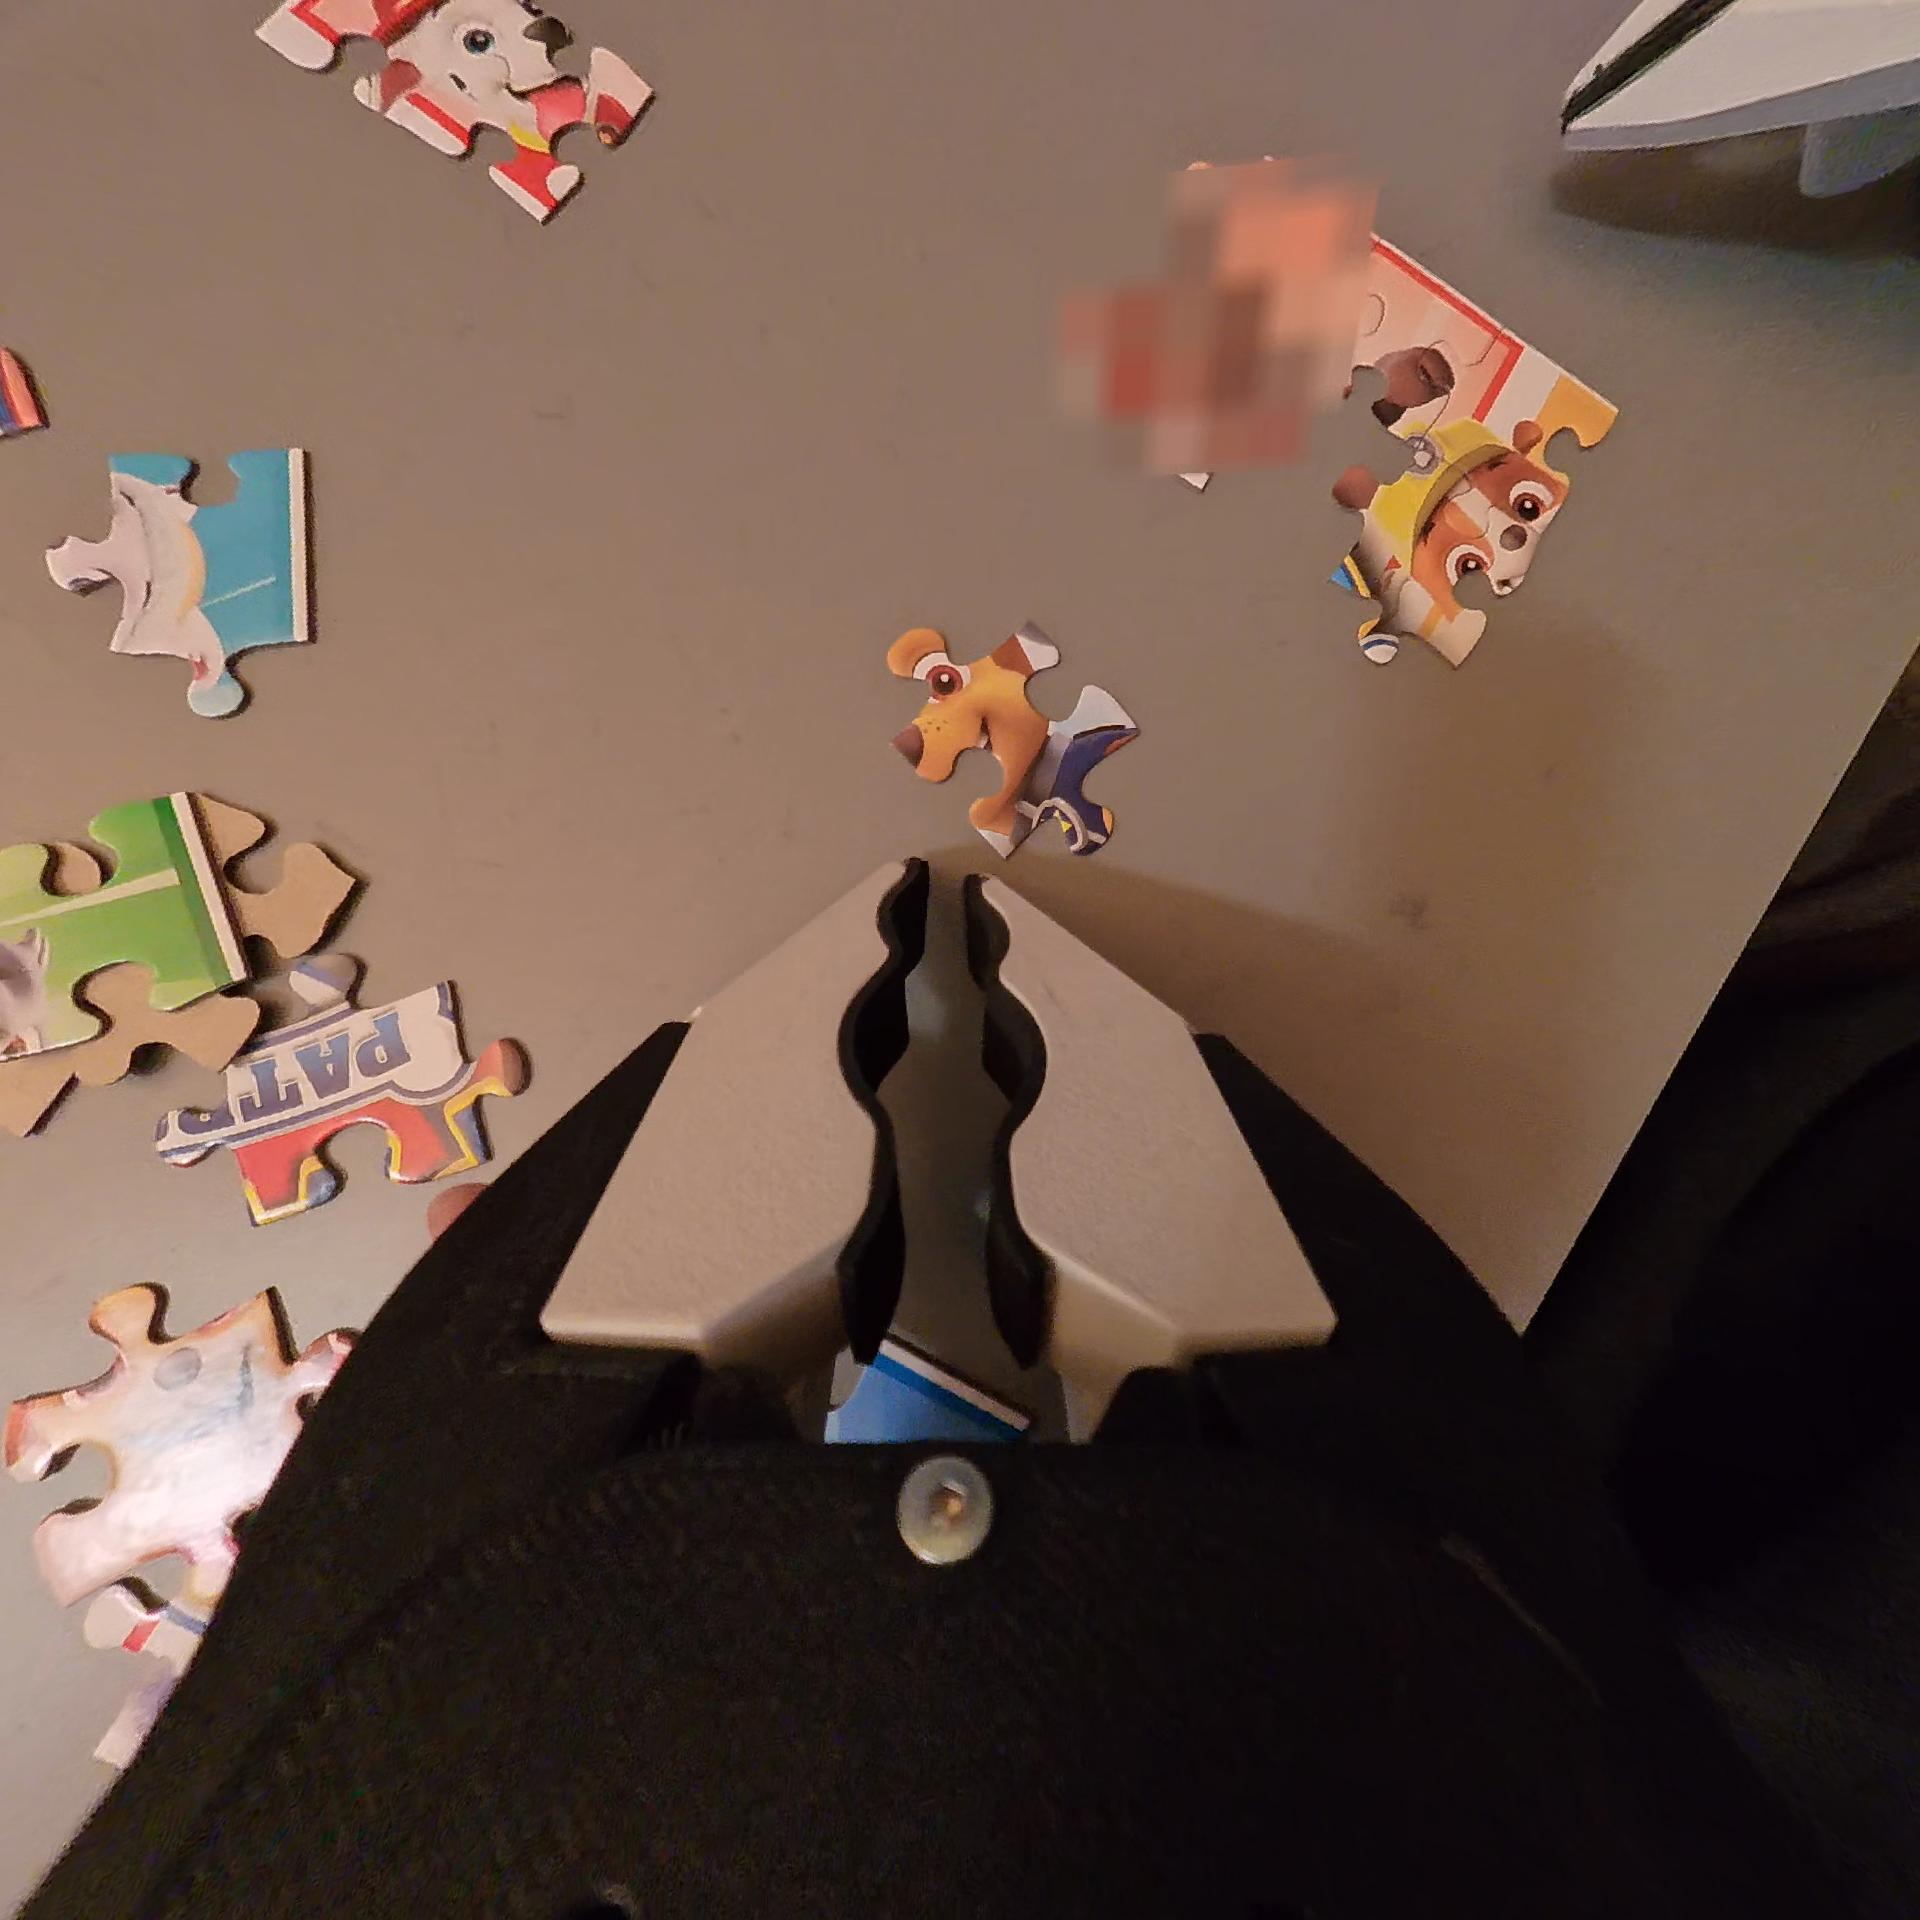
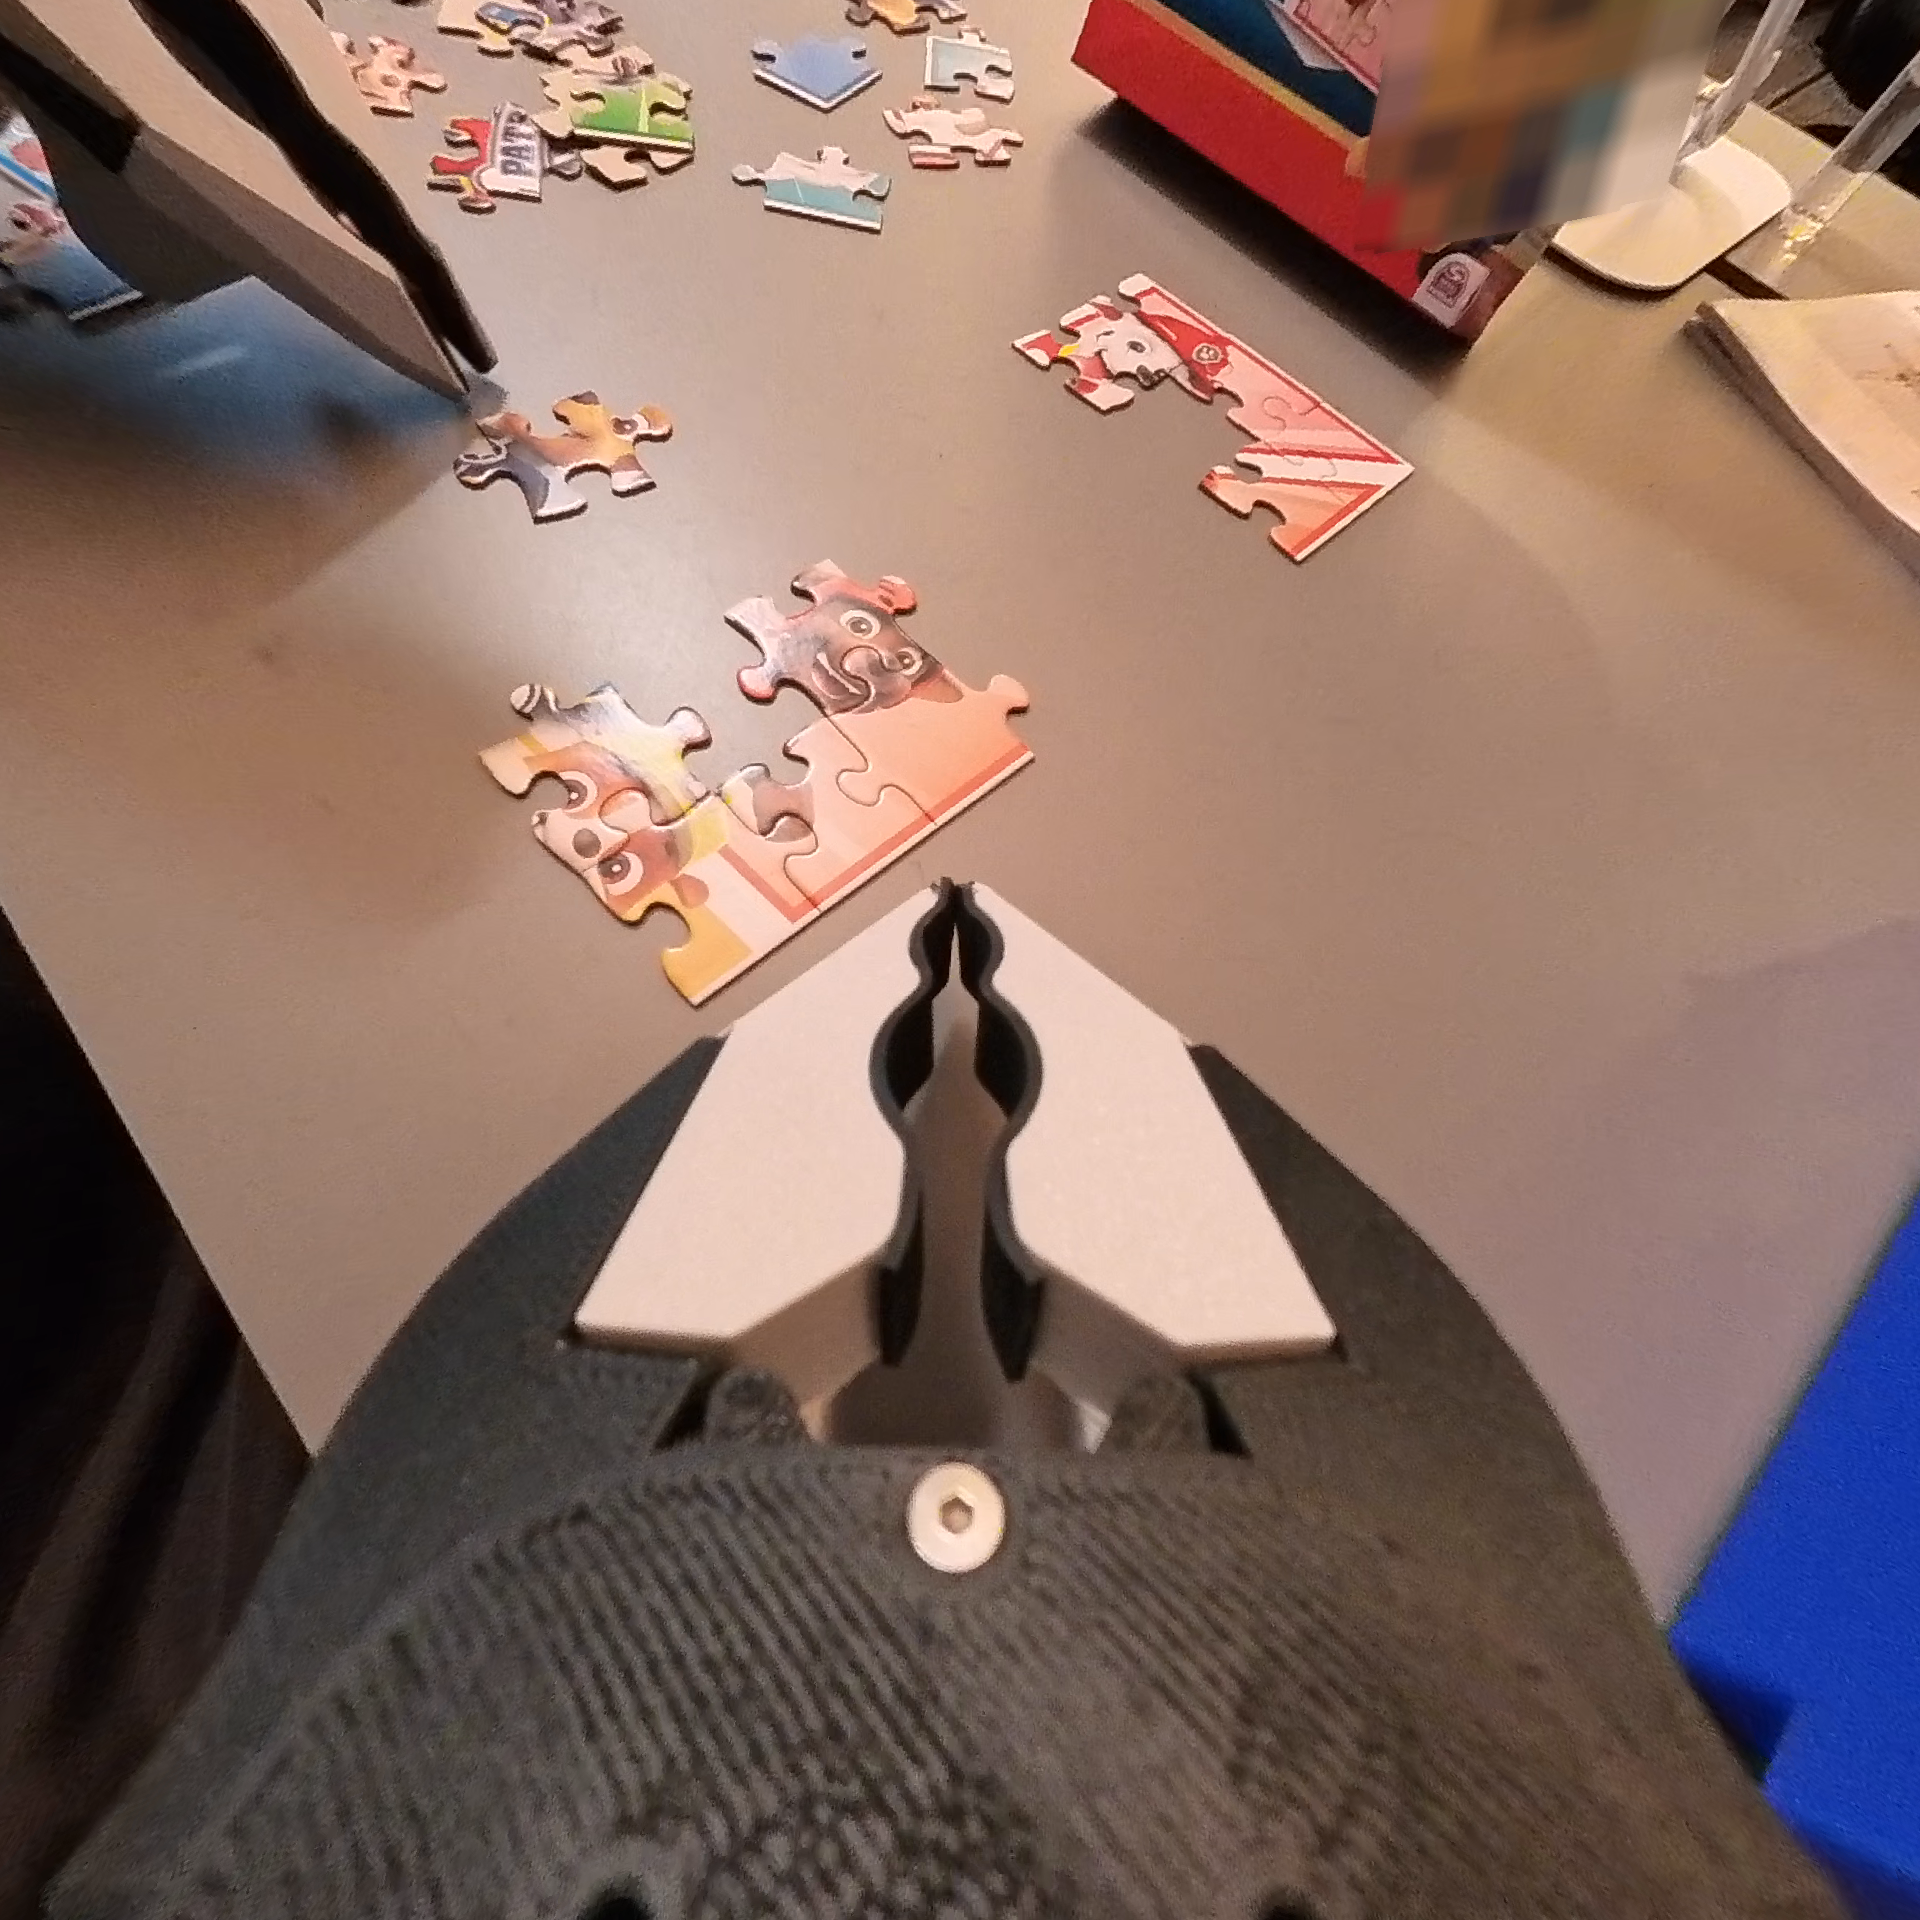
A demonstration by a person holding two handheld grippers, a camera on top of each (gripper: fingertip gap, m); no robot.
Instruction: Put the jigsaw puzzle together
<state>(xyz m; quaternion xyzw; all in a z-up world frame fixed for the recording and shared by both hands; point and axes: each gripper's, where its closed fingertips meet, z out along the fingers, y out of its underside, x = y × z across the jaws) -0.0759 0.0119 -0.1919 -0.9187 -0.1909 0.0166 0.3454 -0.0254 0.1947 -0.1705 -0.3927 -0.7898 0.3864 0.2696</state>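
Observation:
A loose puzzle piece with an orange dog's head (image 1: 997, 738) lies flat on the grey table (image 1: 675, 520), just beyond my left gripper (image 1: 943, 878). The left jaws stand a narrow gap apart with only table between them; nothing is held. The right wrist view shows that left gripper (image 2: 457, 353) with its tips beside the same piece (image 2: 561, 452). My right gripper (image 2: 958, 891) is shut with its tips together and nothing between them. It hovers at the near edge of a joined group of pieces (image 2: 810, 769), which also shows in the left wrist view (image 1: 1455, 488).
A second joined strip with a red border (image 2: 1226, 416) lies farther right, near a red puzzle box (image 2: 1247, 135). Several loose pieces lie at the left (image 1: 197, 571) (image 1: 343, 1101) (image 1: 457, 94). The table edge (image 1: 1714, 987) runs close on the right. A blue object (image 2: 1818, 1558) lies low right. One gripper's finger ends stand about 20 cm off the other's. My left tips are about 35 cm from the blue object (image 2: 1818, 1558), my right tips only 15 cm.

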